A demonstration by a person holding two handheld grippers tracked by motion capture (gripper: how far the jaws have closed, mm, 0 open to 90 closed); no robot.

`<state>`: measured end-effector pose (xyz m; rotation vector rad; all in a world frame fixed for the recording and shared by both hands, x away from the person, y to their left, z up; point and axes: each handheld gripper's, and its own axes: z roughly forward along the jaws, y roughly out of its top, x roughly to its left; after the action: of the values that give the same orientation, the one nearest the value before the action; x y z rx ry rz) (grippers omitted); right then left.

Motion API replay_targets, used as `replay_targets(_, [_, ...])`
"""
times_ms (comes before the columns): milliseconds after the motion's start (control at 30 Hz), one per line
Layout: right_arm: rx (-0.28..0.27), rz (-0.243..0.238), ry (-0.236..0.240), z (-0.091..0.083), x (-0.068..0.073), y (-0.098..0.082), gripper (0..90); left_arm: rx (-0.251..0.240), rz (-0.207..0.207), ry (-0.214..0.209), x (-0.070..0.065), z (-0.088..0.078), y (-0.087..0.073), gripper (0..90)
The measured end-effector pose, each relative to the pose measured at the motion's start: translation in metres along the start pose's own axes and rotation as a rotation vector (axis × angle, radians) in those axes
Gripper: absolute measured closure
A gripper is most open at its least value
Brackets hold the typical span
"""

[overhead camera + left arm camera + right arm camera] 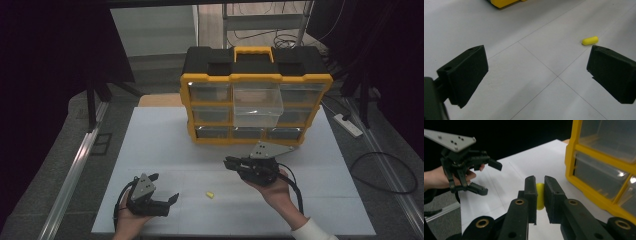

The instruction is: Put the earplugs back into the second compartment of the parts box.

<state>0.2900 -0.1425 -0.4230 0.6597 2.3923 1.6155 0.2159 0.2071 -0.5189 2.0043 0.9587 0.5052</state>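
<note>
A yellow-framed parts organizer (255, 107) with clear drawers and a black top stands at the far side of the white desk (165, 145); its middle drawer (257, 107) in the upper rows is pulled out toward the person. The right gripper (540, 195) hovers in front of the organizer's lower edge, its jaws closed on a small yellow piece (539, 197) (probably a foam earplug, though most of it is hidden between the pads). A second yellow earplug (210, 194) lies loose on the desk between the two hands. The left gripper (161, 192), held low near the desk's near left part, has its jaws spread wide with nothing between them, and the loose earplug sits just beyond its right jaw.
</note>
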Motion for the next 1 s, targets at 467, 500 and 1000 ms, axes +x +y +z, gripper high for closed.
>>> replay_targets(467, [-0.093, -0.038, -0.033, -0.03, 0.004, 0.022, 81.1, 0.003, 0.002, 0.0, 0.0, 0.0, 0.0, 3.7])
replay_targets(500, [-0.098, -0.039, -0.036, -0.031, 0.004, 0.023, 81.1, 0.003, 0.001, -0.001, 0.0, 0.0, 0.0, 3.7])
replay_targets(1000, [-0.15, -0.042, -0.078, -0.053, -0.001, 0.036, 81.0, 0.004, 0.004, 0.002, 0.0, 0.0, 0.0, 3.6])
